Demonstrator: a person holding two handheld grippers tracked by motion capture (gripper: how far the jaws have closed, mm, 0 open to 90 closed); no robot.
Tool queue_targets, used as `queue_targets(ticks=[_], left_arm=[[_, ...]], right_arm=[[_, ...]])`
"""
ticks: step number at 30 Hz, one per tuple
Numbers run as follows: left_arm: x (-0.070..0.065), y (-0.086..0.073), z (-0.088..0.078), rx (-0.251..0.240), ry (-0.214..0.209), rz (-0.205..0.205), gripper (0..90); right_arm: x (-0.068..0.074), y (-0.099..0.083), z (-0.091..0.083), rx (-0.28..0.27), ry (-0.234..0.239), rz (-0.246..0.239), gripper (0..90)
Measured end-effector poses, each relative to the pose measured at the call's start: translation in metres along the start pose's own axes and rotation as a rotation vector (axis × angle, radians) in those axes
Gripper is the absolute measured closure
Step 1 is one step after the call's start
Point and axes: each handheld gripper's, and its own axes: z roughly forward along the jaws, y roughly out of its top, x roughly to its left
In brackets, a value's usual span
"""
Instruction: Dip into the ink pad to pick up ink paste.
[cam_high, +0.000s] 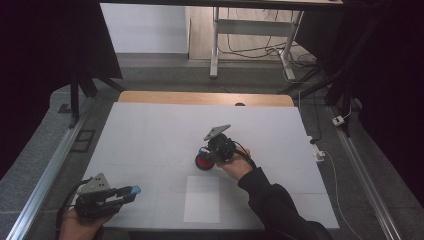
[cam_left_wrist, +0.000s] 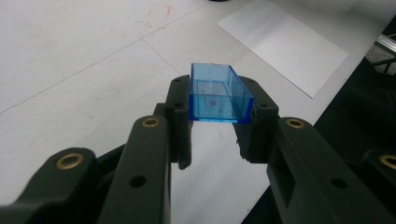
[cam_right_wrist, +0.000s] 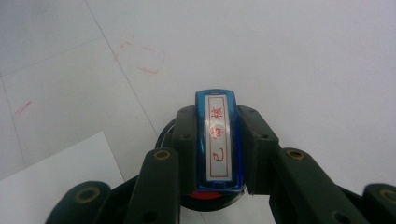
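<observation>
My left claw (cam_left_wrist: 219, 119) grips a clear blue cap (cam_left_wrist: 218, 93); my right claw (cam_right_wrist: 217, 154) clamps the blue stamp (cam_right_wrist: 218, 140) over the red ink pad (cam_high: 203, 162).

Count: two grippers, mine. One blue cap (cam_left_wrist: 218, 95) between my left fingers (cam_left_wrist: 180, 119). One blue stamp (cam_right_wrist: 219, 140) between my right fingers (cam_right_wrist: 184, 140), one red pad (cam_high: 204, 162) beneath it. One paper sheet (cam_high: 201, 199) between both.
</observation>
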Motion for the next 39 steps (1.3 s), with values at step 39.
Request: queue_targets(ticks=[39], left_arm=[[0.001, 0.000, -0.001, -0.007, -0.006, -0.009, 68.6]], right_arm=[[0.003, 0.002, -0.003, 0.004, 0.034, -0.007, 70.4]])
